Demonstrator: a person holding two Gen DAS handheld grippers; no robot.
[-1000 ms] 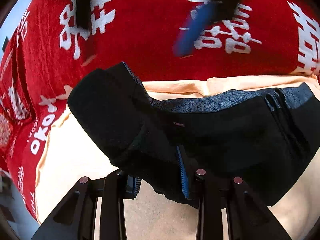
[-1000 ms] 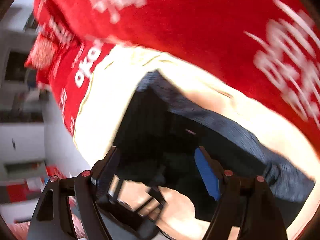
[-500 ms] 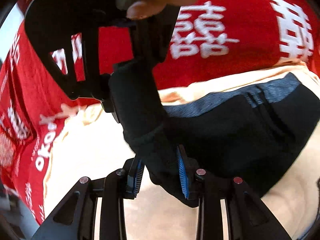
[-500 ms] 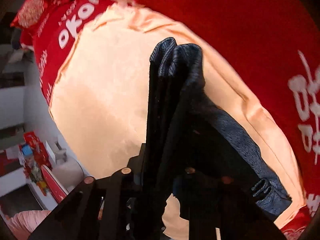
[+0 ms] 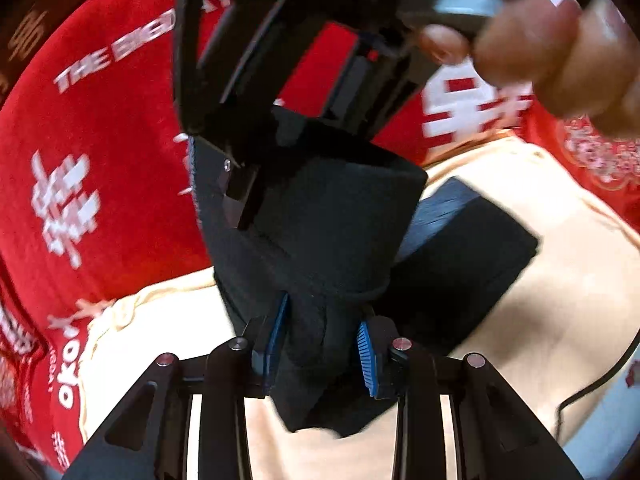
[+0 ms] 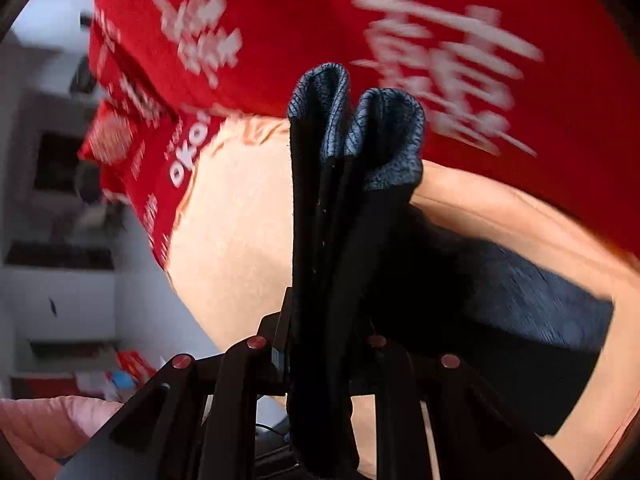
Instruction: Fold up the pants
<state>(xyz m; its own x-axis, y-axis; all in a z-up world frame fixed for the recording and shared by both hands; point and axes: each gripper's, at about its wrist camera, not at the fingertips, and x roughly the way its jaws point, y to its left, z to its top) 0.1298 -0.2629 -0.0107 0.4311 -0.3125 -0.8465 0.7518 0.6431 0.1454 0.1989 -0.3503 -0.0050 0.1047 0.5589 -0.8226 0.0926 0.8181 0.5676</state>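
Note:
Dark navy-black pants (image 5: 332, 232) are lifted off a peach cloth surface (image 5: 560, 280). My left gripper (image 5: 322, 344) is shut on a bunched edge of the pants between its blue pads (image 5: 366, 354). My right gripper (image 6: 324, 360) is shut on several folded layers of the pants (image 6: 352, 152), which stand up between its fingers; it also shows in the left wrist view (image 5: 280, 92), just above the lifted fabric, held by a hand (image 5: 532, 36). The rest of the pants (image 6: 520, 320) lies on the peach cloth.
A red blanket with white characters (image 5: 100, 128) covers the far side and left, also in the right wrist view (image 6: 280, 20). A thin black cable (image 5: 592, 388) lies at the right edge. White furniture and clutter (image 6: 60, 280) show beyond the bed's left edge.
The right gripper closed on the pants' folded layers and lifted them. Both grippers have raised the near end of the pants upward and toward the far side.

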